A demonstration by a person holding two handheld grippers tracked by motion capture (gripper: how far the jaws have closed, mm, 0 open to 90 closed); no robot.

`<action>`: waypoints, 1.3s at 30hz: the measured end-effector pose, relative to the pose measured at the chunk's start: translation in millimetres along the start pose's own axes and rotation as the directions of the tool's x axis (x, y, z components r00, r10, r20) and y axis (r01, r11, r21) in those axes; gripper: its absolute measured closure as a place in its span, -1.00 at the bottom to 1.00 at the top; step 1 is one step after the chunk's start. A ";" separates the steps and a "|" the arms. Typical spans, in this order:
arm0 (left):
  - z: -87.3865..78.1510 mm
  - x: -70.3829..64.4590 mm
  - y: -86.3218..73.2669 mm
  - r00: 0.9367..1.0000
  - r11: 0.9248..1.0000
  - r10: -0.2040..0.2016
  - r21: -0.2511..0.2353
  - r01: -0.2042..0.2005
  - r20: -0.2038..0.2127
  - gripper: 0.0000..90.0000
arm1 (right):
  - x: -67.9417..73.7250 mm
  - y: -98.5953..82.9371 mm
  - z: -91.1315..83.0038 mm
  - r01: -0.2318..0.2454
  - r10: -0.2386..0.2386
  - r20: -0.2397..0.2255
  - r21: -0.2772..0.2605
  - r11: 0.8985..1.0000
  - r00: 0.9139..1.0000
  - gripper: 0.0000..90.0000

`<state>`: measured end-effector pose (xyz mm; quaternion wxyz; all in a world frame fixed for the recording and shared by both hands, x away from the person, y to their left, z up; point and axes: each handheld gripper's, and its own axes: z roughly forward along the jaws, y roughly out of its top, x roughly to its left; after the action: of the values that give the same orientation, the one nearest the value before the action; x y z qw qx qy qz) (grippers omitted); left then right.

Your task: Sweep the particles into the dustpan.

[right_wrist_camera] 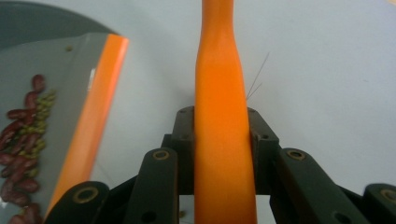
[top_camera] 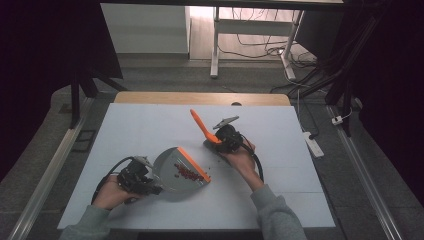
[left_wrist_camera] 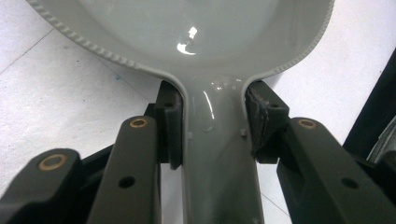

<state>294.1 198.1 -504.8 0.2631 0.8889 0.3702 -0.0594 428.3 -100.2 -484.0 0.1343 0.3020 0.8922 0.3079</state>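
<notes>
My left tongs (top_camera: 150, 176) clamp the grey dustpan (top_camera: 180, 172), which holds the beans (top_camera: 187, 172), near-left on the table (top_camera: 140, 130). My right tongs (top_camera: 216, 141) clamp the orange brush handle (top_camera: 202, 126), which angles far-left, just right of the pan's lip.

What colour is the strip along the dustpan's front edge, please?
Orange, on the grey dustpan; the strip shows best in the right gripper view.

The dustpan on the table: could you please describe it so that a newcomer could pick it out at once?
On the white table, look near the front edge at the person's left hand. The left tongs are shut on the handle of a grey dustpan. It alone has an orange lip and a pile of red beans inside; the only other orange thing is the slim brush handle.
</notes>
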 end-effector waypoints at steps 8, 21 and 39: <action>-0.1 -0.3 0.0 1.000 1.000 0.000 -0.002 0.000 0.000 0.37 | 26.2 1.3 0.5 0.048 -0.048 -0.041 0.002 0.999 0.998 0.57; 1.4 -0.5 0.0 1.000 1.000 0.001 0.003 -0.001 0.001 0.37 | 46.8 0.6 0.0 0.048 -0.048 -0.047 0.001 0.999 0.998 0.57; 2.2 -0.7 0.2 1.000 1.000 0.002 0.007 -0.002 0.000 0.37 | 72.9 6.3 -0.3 -0.017 -0.004 -0.230 -0.090 0.996 0.973 0.57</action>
<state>293.9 196.4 -506.5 0.2600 0.8903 0.3690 -0.0602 374.1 -51.1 -483.7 0.0428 0.2606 0.8857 0.3818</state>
